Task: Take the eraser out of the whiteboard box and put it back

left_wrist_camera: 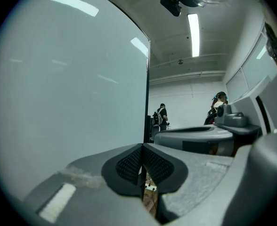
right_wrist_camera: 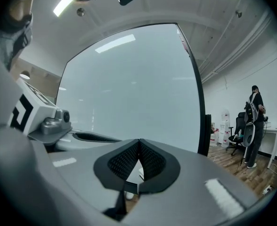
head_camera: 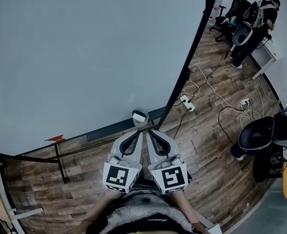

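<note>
Whiteboard box (head_camera: 139, 116) small, pale, at glossy whiteboard (head_camera: 85, 57) base; left gripper (left_wrist_camera: 142, 160), right gripper (right_wrist_camera: 138, 160): textured black pads pressed together, empty.

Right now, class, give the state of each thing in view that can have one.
left gripper: shut, empty.
right gripper: shut, empty.
whiteboard: upright, blank.
whiteboard box: at the board's bottom edge; contents not visible.
power strip: on the floor, cables attached.

left tongs (left_wrist_camera: 142, 150): jaws together | right tongs (right_wrist_camera: 139, 146): jaws together | held side by side
</note>
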`<state>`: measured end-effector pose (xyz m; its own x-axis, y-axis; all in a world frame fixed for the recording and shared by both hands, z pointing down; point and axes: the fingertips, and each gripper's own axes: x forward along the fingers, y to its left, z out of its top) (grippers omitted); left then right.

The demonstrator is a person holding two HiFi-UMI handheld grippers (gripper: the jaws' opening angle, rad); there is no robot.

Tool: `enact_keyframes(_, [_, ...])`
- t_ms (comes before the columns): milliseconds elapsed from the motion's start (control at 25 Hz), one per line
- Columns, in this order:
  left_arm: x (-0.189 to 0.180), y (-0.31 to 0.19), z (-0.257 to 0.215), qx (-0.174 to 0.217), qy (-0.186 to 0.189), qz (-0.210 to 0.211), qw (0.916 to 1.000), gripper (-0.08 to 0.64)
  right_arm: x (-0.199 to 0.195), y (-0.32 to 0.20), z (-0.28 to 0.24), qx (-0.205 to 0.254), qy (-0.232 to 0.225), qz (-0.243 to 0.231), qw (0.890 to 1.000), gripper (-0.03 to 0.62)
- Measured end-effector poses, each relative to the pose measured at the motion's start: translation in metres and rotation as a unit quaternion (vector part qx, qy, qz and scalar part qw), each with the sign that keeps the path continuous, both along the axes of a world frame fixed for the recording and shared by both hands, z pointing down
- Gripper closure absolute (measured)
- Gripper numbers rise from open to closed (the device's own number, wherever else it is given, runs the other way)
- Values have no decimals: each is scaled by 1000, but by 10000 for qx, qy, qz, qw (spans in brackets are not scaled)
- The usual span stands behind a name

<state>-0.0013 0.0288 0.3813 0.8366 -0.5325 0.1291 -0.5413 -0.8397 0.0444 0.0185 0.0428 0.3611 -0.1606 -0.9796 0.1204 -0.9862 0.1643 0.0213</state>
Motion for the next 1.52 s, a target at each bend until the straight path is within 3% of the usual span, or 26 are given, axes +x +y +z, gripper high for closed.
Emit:
enact_keyframes(440, [-18,-76,7,-127,3,-54,9999,560,-13,-76,11,-184,71,-21,9998,591])
enact_keyframes(760, [-21,-100,13,-421,161,-18,9990,560,-14,-101,22,-307,37,64,9995,591])
enact_keyframes(960, [-19,-104,15,-365,152,102,9992,560,-13,-108,24,-327,36,38,9995,591])
enact_keyframes(1240, [-12,-113,19,-262,-45,-5,9996,560,-6,-119,25,-329,51,-215,9992,591])
enact_keyframes(1520, [9,-117,22,-451,57,-483,9978,560,15,-123,31,-348,5,-713,9968,591])
